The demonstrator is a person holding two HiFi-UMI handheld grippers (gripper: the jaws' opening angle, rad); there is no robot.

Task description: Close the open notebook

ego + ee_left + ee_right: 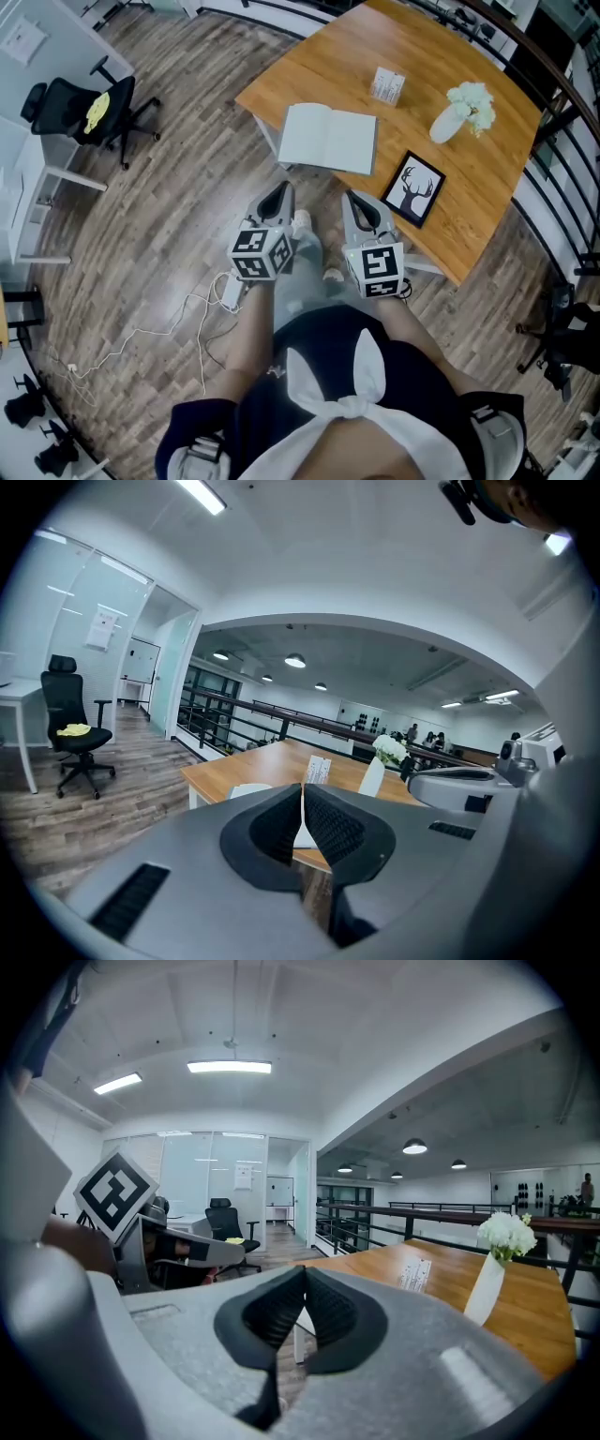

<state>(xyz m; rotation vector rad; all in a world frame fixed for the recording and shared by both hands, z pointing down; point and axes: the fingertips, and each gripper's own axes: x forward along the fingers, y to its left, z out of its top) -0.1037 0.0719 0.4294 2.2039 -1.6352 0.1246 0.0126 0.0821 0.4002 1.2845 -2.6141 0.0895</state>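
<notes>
Wooden table, open notebook by near edge, left claw and right claw closed, empty, over floor.

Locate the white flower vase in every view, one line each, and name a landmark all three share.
Head view: flower vase upper right, on the wooden table.
Left gripper view: flower vase right of centre, on the table.
Right gripper view: flower vase at right, on the table.
Shared landmark: the white card standing just left of it.
</notes>
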